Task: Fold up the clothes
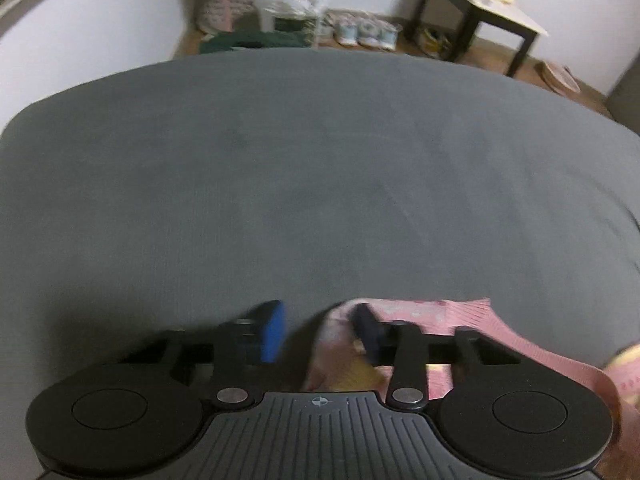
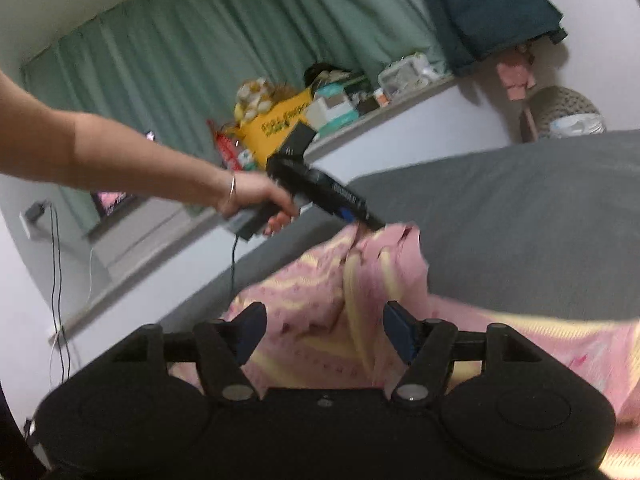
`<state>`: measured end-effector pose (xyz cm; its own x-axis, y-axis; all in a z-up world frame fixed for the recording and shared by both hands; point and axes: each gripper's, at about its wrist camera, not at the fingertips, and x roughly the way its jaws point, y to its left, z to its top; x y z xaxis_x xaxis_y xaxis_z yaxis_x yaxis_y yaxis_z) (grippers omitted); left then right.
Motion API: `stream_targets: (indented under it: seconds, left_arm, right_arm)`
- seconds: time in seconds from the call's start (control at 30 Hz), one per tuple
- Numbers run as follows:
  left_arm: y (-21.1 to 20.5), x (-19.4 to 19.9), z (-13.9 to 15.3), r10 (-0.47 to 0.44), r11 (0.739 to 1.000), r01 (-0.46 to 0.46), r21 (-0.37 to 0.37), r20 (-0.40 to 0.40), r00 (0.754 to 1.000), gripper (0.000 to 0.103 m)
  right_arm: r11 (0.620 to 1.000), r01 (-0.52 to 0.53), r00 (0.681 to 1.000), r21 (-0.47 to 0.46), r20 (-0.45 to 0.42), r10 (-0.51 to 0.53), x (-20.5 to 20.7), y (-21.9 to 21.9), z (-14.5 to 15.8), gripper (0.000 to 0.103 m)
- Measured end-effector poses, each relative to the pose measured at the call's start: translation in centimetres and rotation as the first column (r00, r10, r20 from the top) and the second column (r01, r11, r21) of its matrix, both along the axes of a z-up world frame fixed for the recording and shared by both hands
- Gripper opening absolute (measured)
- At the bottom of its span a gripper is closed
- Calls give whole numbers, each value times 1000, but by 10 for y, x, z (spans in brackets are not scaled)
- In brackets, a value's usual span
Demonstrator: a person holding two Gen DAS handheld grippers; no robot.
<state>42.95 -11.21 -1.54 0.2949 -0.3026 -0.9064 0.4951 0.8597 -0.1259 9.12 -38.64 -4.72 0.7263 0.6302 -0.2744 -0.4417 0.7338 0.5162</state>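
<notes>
The left gripper [image 1: 318, 330] has its two fingers spread apart. A pink and yellow cloth [image 1: 424, 316] bunches up between them and around the right-side finger, but I cannot tell if they squeeze it. In the right wrist view, the left gripper's tip touches the top edge of the cloth, and that edge is lifted. A hand [image 2: 256, 200] with a thin bracelet holds its handle.

The right gripper [image 2: 324, 330] has its fingers wide apart too. The cloth lies under and between them, and nothing is pinched.

The cloth rests on a big gray bed [image 1: 320, 168]. Past the bed stand a small dark table [image 1: 480, 4] and some shoes [image 1: 364, 32]. Green curtains [image 2: 180, 60] hang behind a crowded shelf [image 2: 360, 120].
</notes>
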Motion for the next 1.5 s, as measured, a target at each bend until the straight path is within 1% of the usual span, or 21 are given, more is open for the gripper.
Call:
stream_targets:
  seconds: [0.1, 0.17, 0.27, 0.33, 0.4, 0.5, 0.57, 0.63, 0.7, 0.73, 0.77, 0.8, 0.83, 0.9, 1.03, 1.1, 1.17, 1.3, 1.4, 1.43, 1.5]
  left_arm:
    - [-6, -6, 8, -42, 999, 42, 8, -2, 999, 10]
    - [-2, -17, 22, -63, 998, 64, -29, 40, 997, 9]
    - [8, -39, 40, -59, 994, 71, -82, 139, 988, 9]
    - [21, -60, 48, -12, 989, 44, -142, 220, 975, 9]
    - [34, -83, 58, 43, 980, 18, -200, 293, 955, 9]
    - [60, -128, 73, 145, 956, -34, -290, 371, 917, 9]
    - [80, -151, 86, 191, 943, -52, -328, 406, 894, 9]
    - [97, -184, 99, 231, 932, -65, -358, 445, 865, 9]
    - [113, -217, 108, 281, 913, -90, -397, 456, 844, 9]
    - [122, -232, 107, 306, 903, -105, -416, 455, 836, 9]
    - [131, -246, 105, 328, 894, -118, -433, 453, 829, 9]
    - [141, -262, 102, 351, 883, -131, -451, 449, 822, 9]
    - [152, -278, 99, 374, 871, -145, -469, 442, 815, 9]
    - [166, -311, 91, 407, 853, -160, -496, 442, 799, 9]
    - [177, -357, 52, 431, 837, -158, -524, 454, 780, 9]
    - [184, -375, 30, 450, 823, -172, -541, 437, 779, 9]
    - [190, -393, 10, 430, 834, -165, -527, 433, 792, 9]
    - [191, -418, -8, 255, 922, -63, -381, 478, 840, 9]
    - [183, -425, -12, 91, 974, 28, -224, 500, 861, 10]
    - [179, -429, -12, 41, 984, 54, -171, 508, 860, 10]
    - [170, -430, -9, -46, 994, 91, -59, 538, 842, 20]
  right_arm:
    - [998, 46, 999, -43, 20, -45, 2, -2, 2, 64]
    - [991, 84, 996, -108, 32, -81, 2, -2, 8, 64]
    - [977, 163, 986, -140, 42, -159, -6, -6, 28, 64]
    - [954, 174, 985, -244, 52, -166, -17, -4, 48, 64]
    - [915, 96, 994, -392, -3, -105, -31, 6, 62, 72]
    - [780, -21, 995, -625, -88, -43, -60, 37, 63, 72]
    - [683, -93, 994, -724, -104, 25, -74, 57, 53, 71]
    - [541, -136, 991, -830, -117, 70, -81, 76, 37, 66]
    - [395, -118, 992, -911, -88, 93, -85, 93, 19, 61]
    - [343, -92, 993, -935, -60, 104, -85, 99, 12, 53]
    - [295, -60, 993, -953, -26, 118, -84, 104, 5, 38]
    - [271, -37, 992, -962, -3, 125, -82, 106, 1, 25]
    - [261, -19, 992, -965, 14, 126, -80, 108, -2, 11]
    - [286, 30, 994, -958, 60, 96, -80, 105, 4, 11]
    - [441, 153, 987, -884, 159, -25, -101, 83, 38, 11]
    - [458, 140, 990, -878, 133, -49, -113, 69, 44, 11]
    - [445, 97, 995, -890, 90, -37, -125, 62, 39, 11]
    - [367, -6, 1000, -930, 3, 25, -139, 73, 20, 11]
    - [227, -42, 995, -973, -21, 94, -140, 95, 5, 19]
    - [178, -59, 992, -982, -37, 123, -141, 102, 1, 31]
    - [103, -92, 981, -990, -72, 181, -146, 113, -7, 37]
